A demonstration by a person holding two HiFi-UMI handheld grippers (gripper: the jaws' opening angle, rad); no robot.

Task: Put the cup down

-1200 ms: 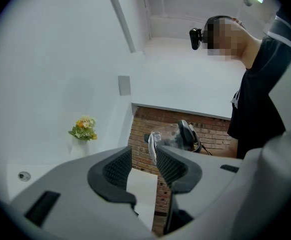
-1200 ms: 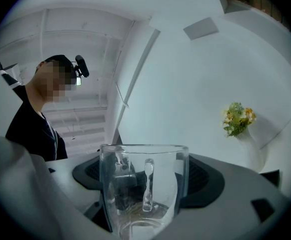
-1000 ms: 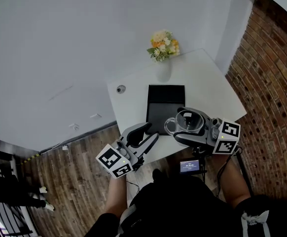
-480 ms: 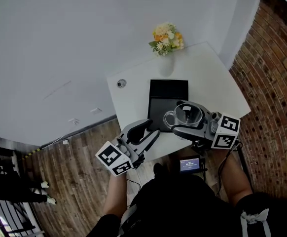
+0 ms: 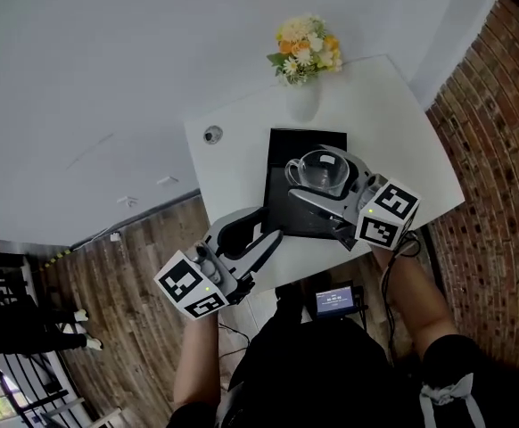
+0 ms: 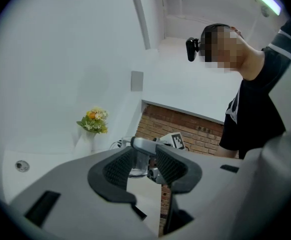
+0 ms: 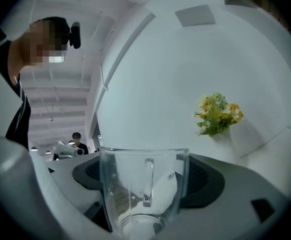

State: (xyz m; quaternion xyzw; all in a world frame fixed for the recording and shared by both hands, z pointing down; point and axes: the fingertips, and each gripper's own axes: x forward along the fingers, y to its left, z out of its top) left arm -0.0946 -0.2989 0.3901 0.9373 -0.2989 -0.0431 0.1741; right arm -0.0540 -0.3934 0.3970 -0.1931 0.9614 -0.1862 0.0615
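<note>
Right gripper (image 5: 335, 185) has its jaws clamped on the cup (image 5: 315, 169), one on each side. It's a clear glass one w/ a handle, and in the right gripper view the handle faces the cam and the glass looks empty, you see straight thru it. From the head view the cup sits over the black mat (image 5: 282, 205) in the middle of the white bench (image 5: 242, 163), towards the mat's far half. Can't tell if the bottom is touching the mat or just above it tbh. Left gripper (image 5: 261, 230) hangs at the near edge of the bench, partly over the wood floor (image 5: 144, 230) and well apart from the cup. Its jaws are apart w/ nothing between them; in the left gripper view you only see the cup far off thru the gap. At the far end of the bench there's a white vase (image 5: 301, 105) w/ yellow, orange and white flowers (image 5: 306, 50) in it, well clear of the mat. Small round fitting (image 5: 211, 135) is set in the bench near its left corner.
</note>
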